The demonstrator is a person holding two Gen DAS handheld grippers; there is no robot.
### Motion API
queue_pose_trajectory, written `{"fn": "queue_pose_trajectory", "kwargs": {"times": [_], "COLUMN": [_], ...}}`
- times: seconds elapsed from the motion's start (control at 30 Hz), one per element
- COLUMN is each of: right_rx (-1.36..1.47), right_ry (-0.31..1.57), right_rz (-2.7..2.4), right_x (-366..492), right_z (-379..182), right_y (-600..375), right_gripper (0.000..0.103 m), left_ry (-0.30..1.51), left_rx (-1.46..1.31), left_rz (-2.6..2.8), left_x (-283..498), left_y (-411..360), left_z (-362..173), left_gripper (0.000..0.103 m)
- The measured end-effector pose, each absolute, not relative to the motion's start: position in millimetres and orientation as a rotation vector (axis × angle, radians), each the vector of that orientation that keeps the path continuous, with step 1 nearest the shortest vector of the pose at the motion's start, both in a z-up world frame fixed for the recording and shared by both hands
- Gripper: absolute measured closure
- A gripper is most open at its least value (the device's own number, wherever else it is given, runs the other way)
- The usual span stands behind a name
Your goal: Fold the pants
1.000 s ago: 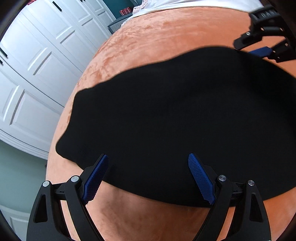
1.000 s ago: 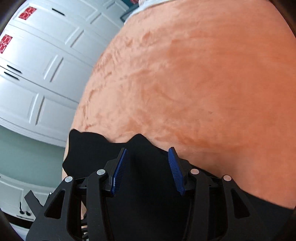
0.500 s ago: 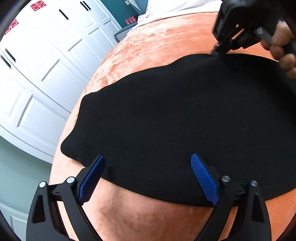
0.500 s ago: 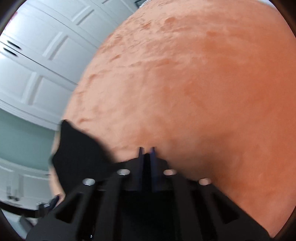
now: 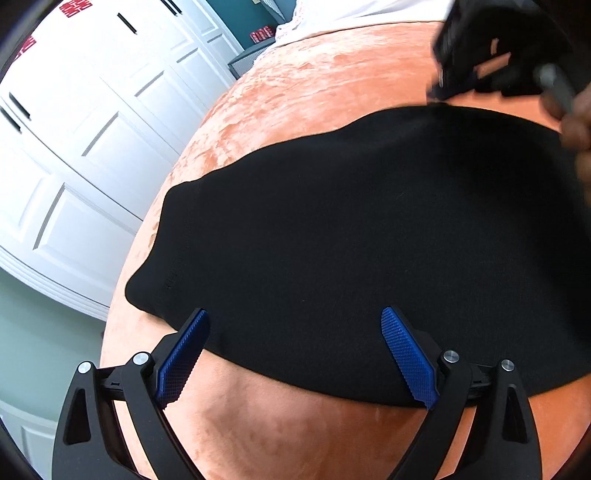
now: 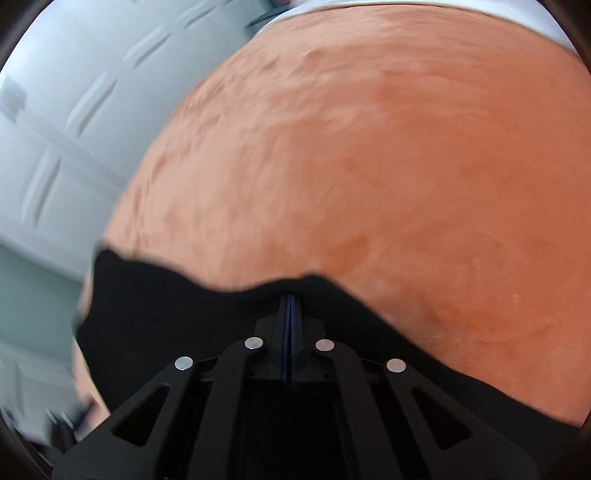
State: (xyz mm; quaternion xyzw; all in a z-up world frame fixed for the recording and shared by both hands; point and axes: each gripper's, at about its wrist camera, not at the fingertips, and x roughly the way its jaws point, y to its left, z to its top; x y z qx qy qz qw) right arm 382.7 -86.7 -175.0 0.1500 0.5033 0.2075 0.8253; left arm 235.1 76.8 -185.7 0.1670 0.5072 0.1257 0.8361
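Black pants lie spread on an orange velvet bed cover. My left gripper is open, its blue pads wide apart over the near edge of the pants, holding nothing. My right gripper is shut on the far edge of the pants, and the cloth rises to a peak at its tips. The right gripper also shows in the left wrist view at the top right, blurred, at the far edge of the pants with a hand behind it.
White panelled closet doors stand to the left of the bed. A white sheet lies at the far end. The orange cover stretches beyond the pants. A dark mesh bin stands by the bed's far corner.
My right gripper has closed on the far edge of the pants and lifted it. The pants have been drawn flatter and wider. My left gripper stays open at the near edge.
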Motion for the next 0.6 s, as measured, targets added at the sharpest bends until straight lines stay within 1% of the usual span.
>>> {"fn": "queue_pose_trajectory", "kwargs": {"times": [0.07, 0.17, 0.23, 0.27, 0.4, 0.43, 0.47, 0.5, 0.53, 0.57, 0.6], "right_rx": [0.321, 0.311, 0.294, 0.278, 0.222, 0.24, 0.362, 0.434, 0.478, 0.493, 0.524], "right_ry": [0.958, 0.876, 0.856, 0.864, 1.014, 1.038, 1.002, 0.988, 0.968, 0.948, 0.915], "right_rz": [0.438, 0.375, 0.3, 0.223, -0.044, -0.096, -0.087, -0.126, -0.237, -0.288, -0.317], "right_x": [354.9, 296.8, 262.3, 240.5, 170.5, 160.8, 137.7, 123.1, 104.5, 95.5, 85.1], "right_z": [-144.4, -120.6, -121.2, -128.1, -186.9, -198.6, -204.4, -203.3, -195.8, -190.7, -185.3], "right_y": [-100.6, -148.4, -181.1, -206.5, -310.3, -334.3, -375.9, -401.7, -431.5, -446.4, -466.0], "right_gripper": [0.096, 0.092, 0.081, 0.079, 0.079, 0.09, 0.103, 0.103, 0.101, 0.096, 0.093], "left_ry": [1.075, 1.058, 1.042, 1.031, 1.013, 1.01, 1.007, 1.006, 1.004, 1.003, 1.004], "left_rx": [0.312, 0.286, 0.281, 0.284, 0.312, 0.317, 0.321, 0.325, 0.331, 0.337, 0.346], "left_rz": [0.241, 0.237, 0.233, 0.227, 0.206, 0.202, 0.194, 0.185, 0.176, 0.171, 0.163], "left_x": [230.8, 223.1, 216.6, 211.5, 192.9, 187.8, 181.5, 176.1, 170.2, 167.1, 164.2], "left_y": [78.6, 78.0, 72.8, 67.0, 42.0, 35.8, 28.7, 21.7, 12.5, 6.1, -1.5], "left_z": [-173.1, -156.2, -147.2, -142.1, -130.8, -128.9, -126.1, -123.3, -121.1, -120.3, -119.6], "left_gripper": [0.011, 0.011, 0.011, 0.011, 0.011, 0.011, 0.011, 0.011, 0.011, 0.011, 0.011]}}
